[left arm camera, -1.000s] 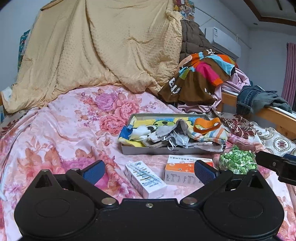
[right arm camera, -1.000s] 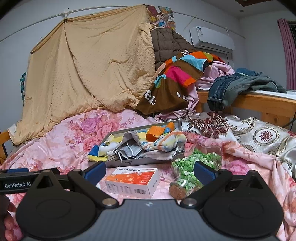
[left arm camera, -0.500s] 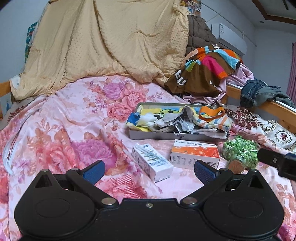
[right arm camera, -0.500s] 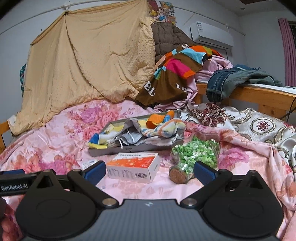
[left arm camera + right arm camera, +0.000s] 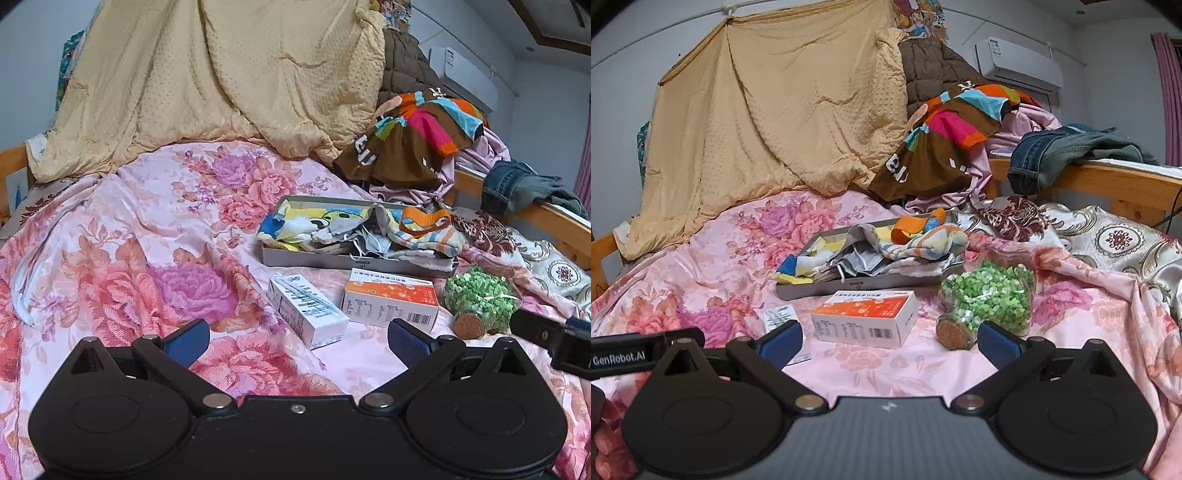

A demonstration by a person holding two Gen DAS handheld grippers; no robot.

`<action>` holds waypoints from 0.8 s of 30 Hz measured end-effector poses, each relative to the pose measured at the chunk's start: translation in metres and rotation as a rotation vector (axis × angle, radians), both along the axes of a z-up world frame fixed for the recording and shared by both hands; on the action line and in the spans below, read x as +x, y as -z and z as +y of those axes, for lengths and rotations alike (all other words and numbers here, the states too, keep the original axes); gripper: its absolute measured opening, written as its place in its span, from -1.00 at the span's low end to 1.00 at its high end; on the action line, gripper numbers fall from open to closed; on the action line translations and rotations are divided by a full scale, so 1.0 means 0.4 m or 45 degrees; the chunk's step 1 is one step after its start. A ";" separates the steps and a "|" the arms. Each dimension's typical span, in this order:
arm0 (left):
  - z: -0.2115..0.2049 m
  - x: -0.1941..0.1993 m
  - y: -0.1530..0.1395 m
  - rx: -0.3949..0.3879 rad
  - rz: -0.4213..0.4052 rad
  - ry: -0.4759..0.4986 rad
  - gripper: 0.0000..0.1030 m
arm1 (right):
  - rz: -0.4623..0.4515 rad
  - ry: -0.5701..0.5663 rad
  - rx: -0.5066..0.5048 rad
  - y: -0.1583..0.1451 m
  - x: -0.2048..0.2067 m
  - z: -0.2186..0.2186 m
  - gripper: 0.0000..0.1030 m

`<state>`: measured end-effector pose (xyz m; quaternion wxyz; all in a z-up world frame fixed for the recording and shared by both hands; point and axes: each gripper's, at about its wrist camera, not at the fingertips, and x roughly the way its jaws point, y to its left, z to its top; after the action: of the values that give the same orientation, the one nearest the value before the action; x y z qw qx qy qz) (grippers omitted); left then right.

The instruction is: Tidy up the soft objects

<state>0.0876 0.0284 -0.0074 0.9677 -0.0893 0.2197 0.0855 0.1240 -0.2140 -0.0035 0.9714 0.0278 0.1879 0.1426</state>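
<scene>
A grey tray [image 5: 332, 260] on the floral bedspread holds a heap of soft things: a yellow cartoon cloth [image 5: 317, 218], grey face masks [image 5: 365, 236], a striped cloth [image 5: 432, 240] and an orange band [image 5: 424, 218]. The tray also shows in the right wrist view [image 5: 857, 286]. My left gripper [image 5: 298, 341] is open and empty, held low in front of the tray. My right gripper [image 5: 891, 341] is open and empty, to the right of the left one.
A white carton [image 5: 306, 310], an orange-and-white box [image 5: 391, 301] and a corked jar of green pieces [image 5: 480, 299] lie before the tray. A tan quilt [image 5: 221, 81], piled clothes [image 5: 417, 136] and jeans on a wooden rail [image 5: 1071, 151] stand behind.
Both grippers have drawn back and risen a little from the tray, so more bedspread shows in front. Both stay open and empty. Nothing on the bed has moved.
</scene>
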 end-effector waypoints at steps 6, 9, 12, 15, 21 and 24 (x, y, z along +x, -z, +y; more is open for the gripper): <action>-0.011 -0.030 0.000 0.007 -0.038 0.001 0.98 | 0.028 0.002 0.010 0.009 -0.008 -0.011 1.00; -0.016 -0.038 0.005 0.020 -0.035 -0.001 0.98 | 0.037 0.004 0.014 0.011 -0.011 -0.013 1.00; -0.021 -0.045 0.008 0.045 -0.036 -0.004 0.98 | 0.040 0.004 0.010 0.013 -0.012 -0.015 1.00; -0.019 -0.048 0.007 0.053 -0.044 -0.014 0.98 | 0.043 -0.003 0.006 0.015 -0.014 -0.015 1.00; -0.015 -0.052 0.008 0.070 -0.046 -0.024 0.98 | 0.048 -0.008 0.003 0.017 -0.013 -0.011 1.00; -0.018 -0.052 0.011 0.076 -0.037 -0.021 0.98 | 0.050 -0.008 0.002 0.018 -0.012 -0.012 1.00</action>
<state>0.0667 0.0213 -0.0119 0.9723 -0.0637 0.2021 0.0988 0.1193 -0.2187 -0.0106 0.9670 0.0308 0.2068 0.1453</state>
